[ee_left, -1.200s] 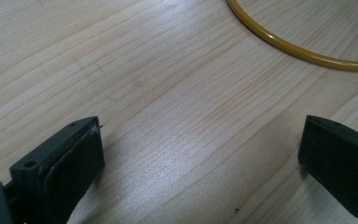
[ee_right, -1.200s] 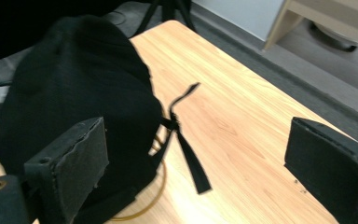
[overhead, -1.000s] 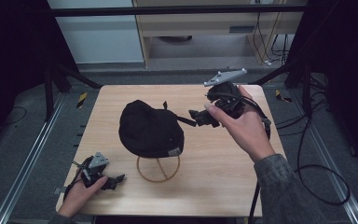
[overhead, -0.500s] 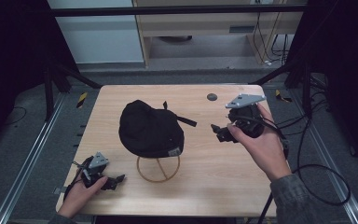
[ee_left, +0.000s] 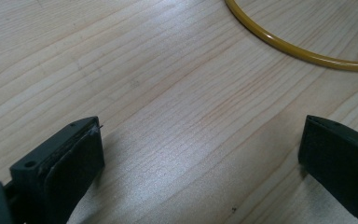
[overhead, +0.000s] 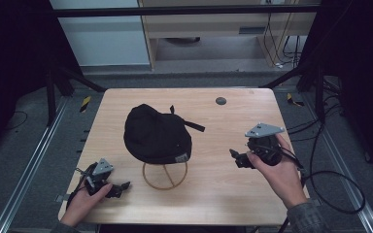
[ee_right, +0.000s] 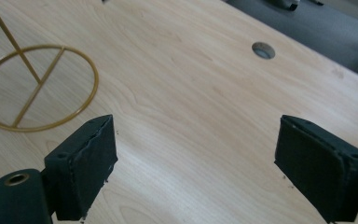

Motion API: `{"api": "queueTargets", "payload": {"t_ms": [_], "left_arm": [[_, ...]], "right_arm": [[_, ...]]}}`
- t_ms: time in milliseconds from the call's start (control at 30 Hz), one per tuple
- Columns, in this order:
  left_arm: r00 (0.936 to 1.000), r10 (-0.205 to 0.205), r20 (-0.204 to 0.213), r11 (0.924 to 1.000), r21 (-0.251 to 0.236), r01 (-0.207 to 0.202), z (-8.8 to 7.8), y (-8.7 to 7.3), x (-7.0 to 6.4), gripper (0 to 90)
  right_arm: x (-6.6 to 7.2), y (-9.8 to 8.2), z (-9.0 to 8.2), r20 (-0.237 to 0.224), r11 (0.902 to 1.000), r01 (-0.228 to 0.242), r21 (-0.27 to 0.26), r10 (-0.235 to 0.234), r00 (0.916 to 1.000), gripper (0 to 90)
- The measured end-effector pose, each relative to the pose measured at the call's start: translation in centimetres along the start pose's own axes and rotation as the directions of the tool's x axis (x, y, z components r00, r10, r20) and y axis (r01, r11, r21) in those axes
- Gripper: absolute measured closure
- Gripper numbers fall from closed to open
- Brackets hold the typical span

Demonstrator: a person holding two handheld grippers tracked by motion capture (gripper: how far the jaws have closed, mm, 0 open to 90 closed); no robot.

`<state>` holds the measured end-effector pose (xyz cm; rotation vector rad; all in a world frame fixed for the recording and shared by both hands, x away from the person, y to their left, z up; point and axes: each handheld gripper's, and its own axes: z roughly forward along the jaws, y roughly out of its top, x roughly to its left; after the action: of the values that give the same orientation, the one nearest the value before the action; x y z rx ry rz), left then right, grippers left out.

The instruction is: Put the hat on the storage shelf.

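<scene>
From above our side we look forward and down on the whole table (overhead: pixel 213 194), floor beyond at 12 o'clock. Our left gripper view sits very near the wood, facing the gold stand ring (ee_left: pixel 303 53) at 1 o'clock. Our right gripper view rides higher, ring (ee_right: pixel 37 88) at 10 o'clock. All 3 views share that ring (overhead: pixel 165 175).

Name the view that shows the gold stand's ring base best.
The right gripper view: the gold ring base shows almost whole, with crossbar and rod. The high view shows it small, partly under the black cap. The left gripper view catches one arc.
</scene>
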<state>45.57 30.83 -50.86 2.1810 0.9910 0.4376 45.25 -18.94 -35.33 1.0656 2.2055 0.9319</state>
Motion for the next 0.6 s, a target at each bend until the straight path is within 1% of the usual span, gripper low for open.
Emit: {"api": "queueTargets", "payload": {"t_ms": [33, 67, 100, 133, 167, 300, 467, 600], "left_arm": [[1.0000, 0.000, 0.000, 1.0000, 0.000, 0.000, 0.0, 0.0, 0.0, 0.0], [1.0000, 0.000, 0.001, 1.0000, 0.000, 0.000, 0.0, 0.0, 0.0, 0.0], [1.0000, 0.000, 0.001, 1.0000, 0.000, 0.000, 0.0, 0.0, 0.0, 0.0], [1.0000, 0.000, 0.001, 1.0000, 0.000, 0.000, 0.0, 0.0, 0.0, 0.0], [1.0000, 0.000, 0.001, 1.0000, 0.000, 0.000, 0.0, 0.0, 0.0, 0.0], [1.0000, 0.000, 0.000, 1.0000, 0.001, 0.000, 0.0, 0.0, 0.0, 0.0], [1.0000, 0.000, 0.000, 1.0000, 0.001, 0.000, 0.0, 0.0, -0.1, 0.0], [1.0000, 0.000, 0.000, 1.0000, 0.001, 0.000, 0.0, 0.0, -0.1, 0.0]], "right_arm": [[0.0, 0.0, 0.0, 0.000, 1.0000, 0.000, 0.000, 0.000, 1.0000, 12.9], [0.1, -0.6, 0.3, -0.001, 1.0000, -0.006, 0.001, 0.006, 1.0000, 13.0], [0.2, -1.5, 0.7, -0.009, 0.9998, -0.021, 0.006, 0.021, 0.9997, 13.2], [0.2, -1.5, 0.7, -0.009, 0.9998, -0.021, 0.006, 0.021, 0.9997, 13.2], [0.4, -2.6, 1.3, -0.012, 0.9995, -0.027, 0.018, 0.028, 0.9995, 13.3], [0.8, -4.4, 2.5, -0.020, 0.9983, -0.036, 0.047, 0.037, 0.9991, 13.3], [1.3, -5.8, 3.8, -0.027, 0.9970, -0.034, 0.069, 0.036, 0.9990, 13.3], [1.7, -6.7, 4.8, -0.040, 0.9946, -0.051, 0.090, 0.055, 0.9977, 13.3]]}}
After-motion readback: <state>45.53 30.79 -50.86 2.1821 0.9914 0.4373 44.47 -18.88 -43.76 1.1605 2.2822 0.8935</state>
